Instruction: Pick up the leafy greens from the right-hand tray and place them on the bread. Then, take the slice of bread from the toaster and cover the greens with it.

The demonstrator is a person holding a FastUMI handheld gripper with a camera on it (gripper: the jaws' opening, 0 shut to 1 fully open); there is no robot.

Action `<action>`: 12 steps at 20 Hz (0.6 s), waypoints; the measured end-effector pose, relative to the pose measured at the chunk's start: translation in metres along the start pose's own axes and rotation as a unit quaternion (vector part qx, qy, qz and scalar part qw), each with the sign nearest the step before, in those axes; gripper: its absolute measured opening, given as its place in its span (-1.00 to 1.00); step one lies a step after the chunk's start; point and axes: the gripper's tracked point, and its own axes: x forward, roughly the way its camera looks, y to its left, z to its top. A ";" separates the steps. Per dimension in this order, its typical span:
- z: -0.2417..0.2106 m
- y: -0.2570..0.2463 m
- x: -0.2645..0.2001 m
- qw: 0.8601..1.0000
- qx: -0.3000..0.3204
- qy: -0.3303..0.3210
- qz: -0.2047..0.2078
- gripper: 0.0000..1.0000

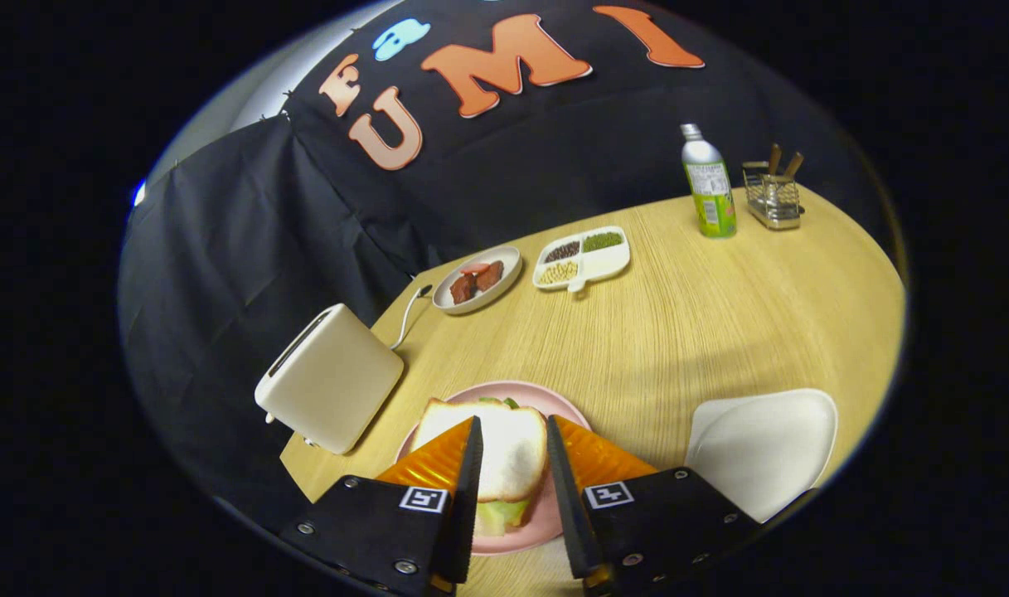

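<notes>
Black cloth is hanging behind a round wooden bench, which is carrying everything in sight. Over it the gripper is hovering with its jaws standing apart, gripping nothing. Between the fingers a slice of bread is lying on top of leafy greens, whose pale edge is peeking out under the slice nearest the gripper; a further slice is showing beneath at the far left corner. This stack is sitting on a pink plate. Whether the fingertips are touching the bread is hard to tell.

Just to the left of the fingers a toaster is standing, its cord trailing away beyond it. To the right a white tray is lying bare. Well beyond the fingers a small dish of brown food pieces is sitting beside a divided dish of beans. Farther right, a green bottle is standing near a wire holder.
</notes>
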 end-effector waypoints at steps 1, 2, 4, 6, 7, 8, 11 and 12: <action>0.012 -0.002 -0.006 1.000 -0.014 -0.024 -0.007 0.02; 0.026 -0.003 -0.011 0.998 -0.029 -0.049 -0.015 0.08; 0.046 -0.006 -0.022 0.995 -0.053 -0.085 -0.029 0.22; 0.065 -0.010 -0.036 0.989 -0.071 -0.116 -0.048 0.29; 0.076 -0.011 -0.043 0.986 -0.081 -0.136 -0.059 0.36; 0.088 -0.013 -0.050 0.980 -0.094 -0.158 -0.070 0.40; 0.119 -0.010 -0.075 0.959 -0.136 -0.227 -0.097 0.64; 0.128 -0.009 -0.083 0.953 -0.145 -0.246 -0.105 0.67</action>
